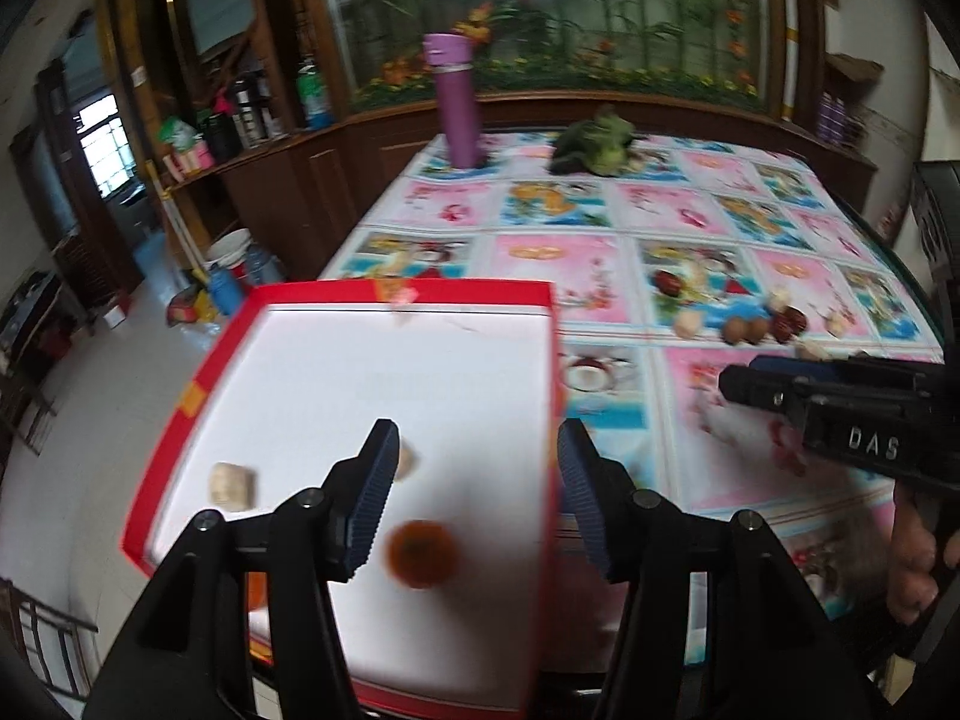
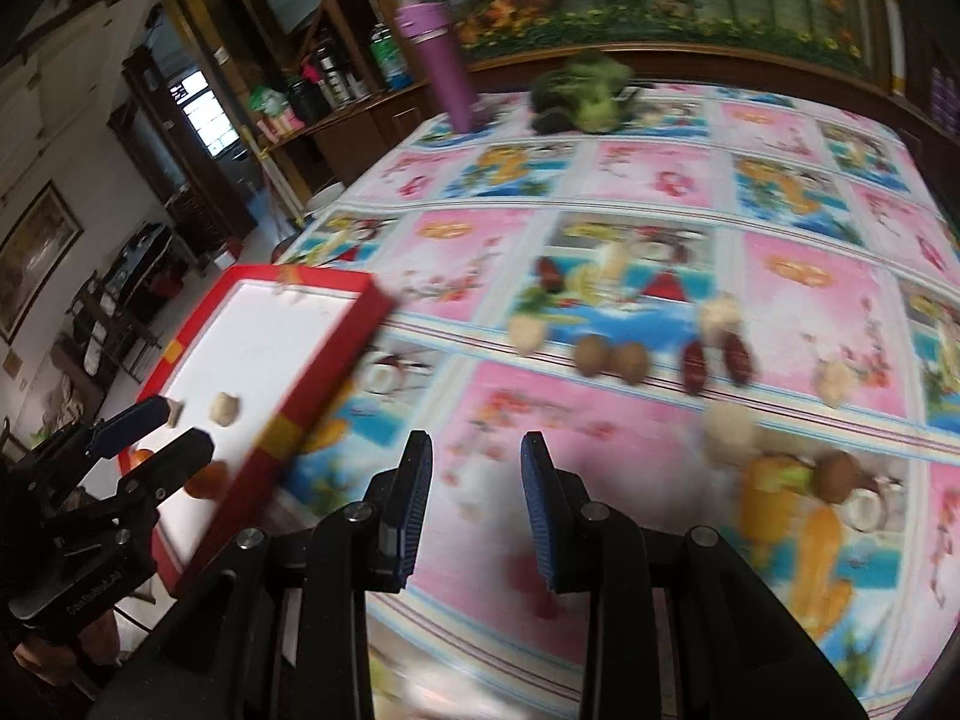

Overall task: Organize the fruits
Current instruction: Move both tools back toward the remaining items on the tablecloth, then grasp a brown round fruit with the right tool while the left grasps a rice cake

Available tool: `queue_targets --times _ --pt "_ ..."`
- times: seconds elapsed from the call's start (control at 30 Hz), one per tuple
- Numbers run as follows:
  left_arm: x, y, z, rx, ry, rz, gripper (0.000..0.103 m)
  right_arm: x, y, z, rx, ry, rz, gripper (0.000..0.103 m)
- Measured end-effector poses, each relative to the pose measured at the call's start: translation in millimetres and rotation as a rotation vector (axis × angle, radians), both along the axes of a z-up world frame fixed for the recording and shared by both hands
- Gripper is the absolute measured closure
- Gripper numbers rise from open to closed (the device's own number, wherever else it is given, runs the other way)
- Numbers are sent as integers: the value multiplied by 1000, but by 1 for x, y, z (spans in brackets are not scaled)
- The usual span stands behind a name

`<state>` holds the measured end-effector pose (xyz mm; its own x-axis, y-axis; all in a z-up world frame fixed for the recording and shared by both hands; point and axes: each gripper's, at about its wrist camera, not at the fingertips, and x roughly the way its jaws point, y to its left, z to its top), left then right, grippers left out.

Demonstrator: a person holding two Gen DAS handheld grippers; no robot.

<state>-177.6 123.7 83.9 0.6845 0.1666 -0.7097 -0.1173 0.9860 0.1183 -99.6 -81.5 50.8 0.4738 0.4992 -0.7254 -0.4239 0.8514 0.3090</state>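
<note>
A red-rimmed box (image 1: pixel 543 396) with a white floor sits at the table's left edge; it also shows in the right wrist view (image 2: pixel 318 378). Inside lie a blurred orange-brown round fruit (image 1: pixel 420 552) and two pale pieces (image 1: pixel 231 483). My left gripper (image 1: pixel 477 495) is open and empty above the box, with the orange fruit below its fingers. My right gripper (image 2: pixel 477 507) is open and empty over the patterned tablecloth (image 2: pixel 600 420). Loose fruits lie in a row on the cloth: brown round ones (image 2: pixel 609 357), dark red dates (image 2: pixel 714 360) and pale pieces (image 2: pixel 726 426).
A purple bottle (image 1: pixel 456 102) and a green leafy vegetable (image 1: pixel 594 141) stand at the table's far end. A wooden cabinet with a floral glass panel runs behind. The floor drops off to the left of the box. Another brown fruit (image 2: pixel 837 474) lies at the right.
</note>
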Motion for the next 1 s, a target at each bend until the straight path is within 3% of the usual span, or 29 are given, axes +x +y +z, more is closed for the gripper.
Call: queue_targets --times 0.37,0.67,1.0 --pt "19 -75 -22 -31 124 -175 46 4 -110 -12 -72 -4 -178 73" --pt "52 -128 -30 -119 209 -313 46 32 -114 -26 -71 48 -147 73" --pt "91 -158 -40 -148 265 -340 46 44 -118 -36 -76 56 -147 77"
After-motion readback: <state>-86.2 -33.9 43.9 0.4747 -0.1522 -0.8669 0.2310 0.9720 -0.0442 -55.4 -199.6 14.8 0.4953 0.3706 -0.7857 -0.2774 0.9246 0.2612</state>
